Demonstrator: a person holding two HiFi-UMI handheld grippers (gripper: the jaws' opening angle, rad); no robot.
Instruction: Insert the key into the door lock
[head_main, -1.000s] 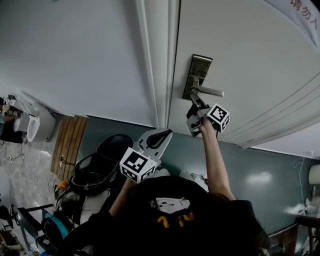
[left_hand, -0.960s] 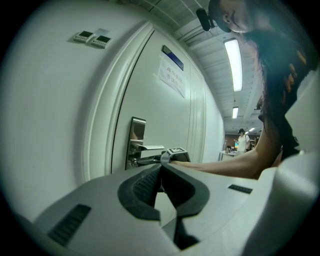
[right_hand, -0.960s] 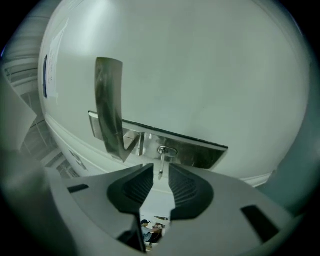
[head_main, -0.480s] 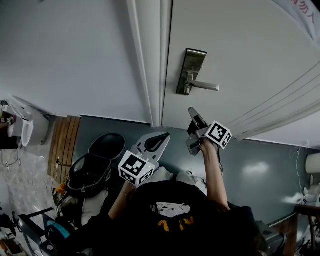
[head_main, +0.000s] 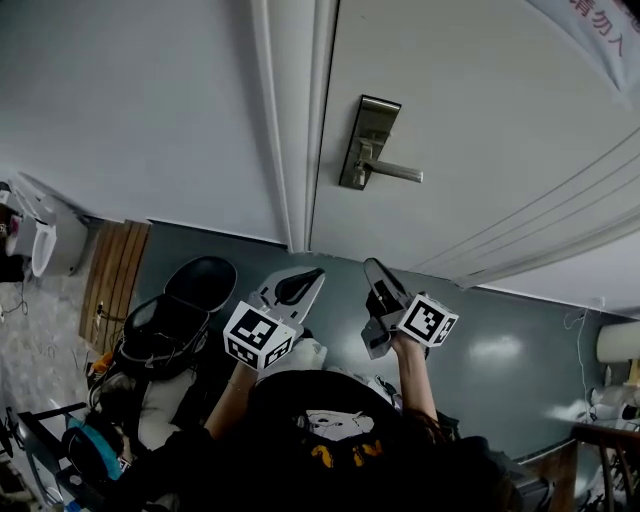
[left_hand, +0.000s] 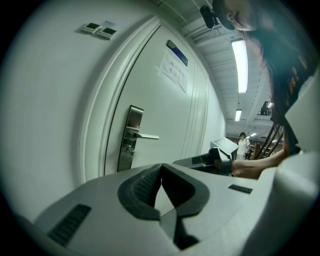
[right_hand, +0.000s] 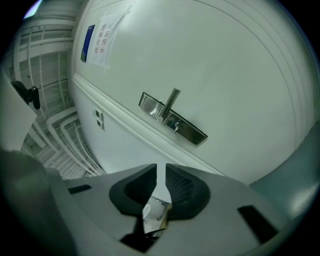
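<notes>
R arm bent, right gripper (head_main: 374, 268) held low, pointing up at lock (head_main: 360, 145) but well apart from it; 1 s ago its tips met the lock. Jaws pinch key (right_hand: 154, 212) betw. pads. Left gripper (head_main: 310, 274) closed, empty, alongside.

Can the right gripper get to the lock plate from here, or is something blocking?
Likely yes. The right gripper, shut on a metal piece, faces the lock plate from off the door; nothing stands between them.

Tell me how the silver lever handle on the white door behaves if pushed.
The silver metal lever handle looks rigid, likely won't flex. Fixed at one end to the steel lock plate, it should pivot, not slide. Its smooth finish may be slippery.
</notes>
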